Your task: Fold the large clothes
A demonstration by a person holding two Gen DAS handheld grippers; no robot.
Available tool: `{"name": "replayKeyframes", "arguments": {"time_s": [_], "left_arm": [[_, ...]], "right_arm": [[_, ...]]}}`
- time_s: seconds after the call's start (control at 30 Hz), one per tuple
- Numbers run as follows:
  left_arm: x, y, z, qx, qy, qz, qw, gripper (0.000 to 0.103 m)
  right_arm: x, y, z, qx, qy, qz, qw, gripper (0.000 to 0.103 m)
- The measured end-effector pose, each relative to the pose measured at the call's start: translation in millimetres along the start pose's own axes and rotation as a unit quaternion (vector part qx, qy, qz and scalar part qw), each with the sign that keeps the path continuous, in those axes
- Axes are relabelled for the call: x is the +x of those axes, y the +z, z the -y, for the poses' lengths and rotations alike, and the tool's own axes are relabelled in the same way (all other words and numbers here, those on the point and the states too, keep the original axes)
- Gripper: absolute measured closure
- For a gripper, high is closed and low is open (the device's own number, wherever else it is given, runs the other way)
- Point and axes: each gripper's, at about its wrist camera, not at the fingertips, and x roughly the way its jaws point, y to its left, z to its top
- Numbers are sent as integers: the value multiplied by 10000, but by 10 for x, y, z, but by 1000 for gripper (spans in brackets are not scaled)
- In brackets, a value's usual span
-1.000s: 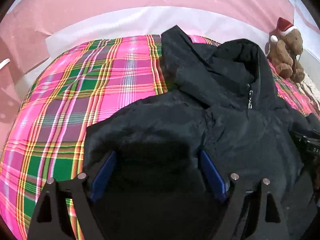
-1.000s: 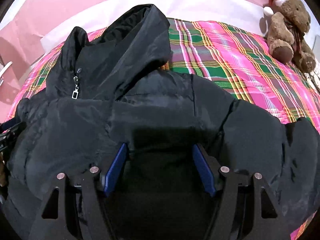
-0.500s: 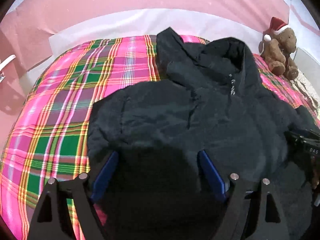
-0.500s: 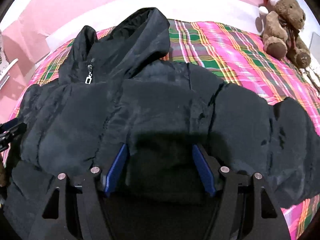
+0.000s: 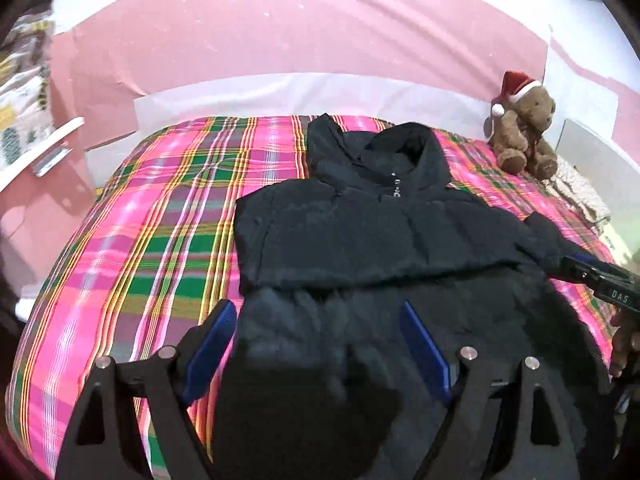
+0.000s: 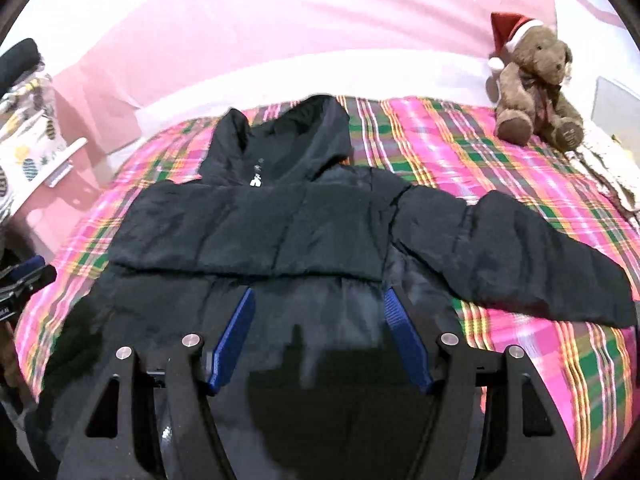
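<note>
A black hooded puffer jacket (image 5: pixel 380 236) lies front up on a pink plaid bed, hood toward the far wall. It also shows in the right wrist view (image 6: pixel 280 232), with one sleeve (image 6: pixel 532 260) spread out to the right. My left gripper (image 5: pixel 316 344) is open with blue pads, above the jacket's lower left part. My right gripper (image 6: pixel 320 332) is open above the lower middle of the jacket. Neither holds cloth. The right gripper's tip shows at the right edge of the left wrist view (image 5: pixel 600 276).
A brown teddy bear (image 6: pixel 532 88) with a red Santa hat sits at the bed's far right corner. The plaid bedspread (image 5: pixel 160 240) lies bare to the left of the jacket. A pink wall (image 5: pixel 300 32) runs behind the bed. A white shelf (image 5: pixel 48 144) stands at the left.
Both grippers have pulled back and up from the jacket, so more of it and the bed shows. The jacket now lies flatter, with the right sleeve spread out.
</note>
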Motion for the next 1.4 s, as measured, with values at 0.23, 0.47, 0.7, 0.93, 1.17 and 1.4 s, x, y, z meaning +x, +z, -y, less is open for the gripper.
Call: {"name": "replayKeyframes", "arguments": {"time_s": [0.23, 0.47, 0.7, 0.93, 1.17, 1.4], "left_arm": [[-532, -219, 172, -232, -99, 153, 9996, 18], [-729, -266, 652, 1, -277, 271, 9992, 18], [-641, -159, 1195, 355, -540, 355, 9973, 18], [-428, -25, 1675, 712, -778, 391, 9937, 18], [-83, 108, 1977, 959, -953, 272, 9904, 18], [305, 219, 2091, 1102, -1044, 169, 9883, 18]], "right_arm": [[-599, -281, -74, 41, -46, 267, 9996, 36], [-944, -448, 43, 175, -169, 376, 9990, 36], [-1118, -504, 268, 288, -427, 482, 9975, 36], [-1085, -506, 615, 552, -679, 453, 9951, 36], [-852, -480, 1024, 884, -918, 262, 9915, 36], [-511, -422, 1471, 1316, -1010, 85, 9861, 36]]}}
